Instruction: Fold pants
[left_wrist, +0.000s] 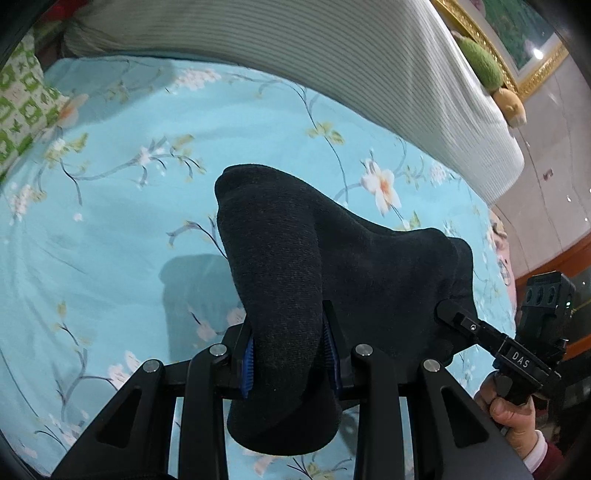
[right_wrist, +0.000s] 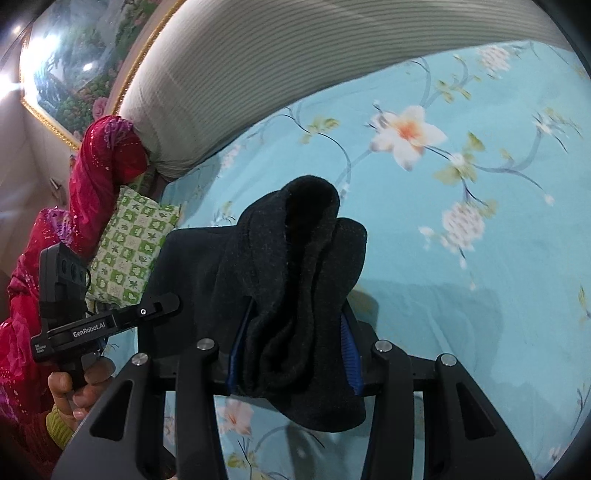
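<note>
Black pants (left_wrist: 332, 266) hung bunched mid-frame in both views, lifted over the blue floral bedsheet (left_wrist: 110, 229). Left gripper (left_wrist: 290, 354) pinched one fold between blue pads; right gripper (right_wrist: 295, 354) clamped another thick bunch.

Blue floral bed (left_wrist: 110, 229) w/ green-check pillow (left_wrist: 22, 110).
</note>
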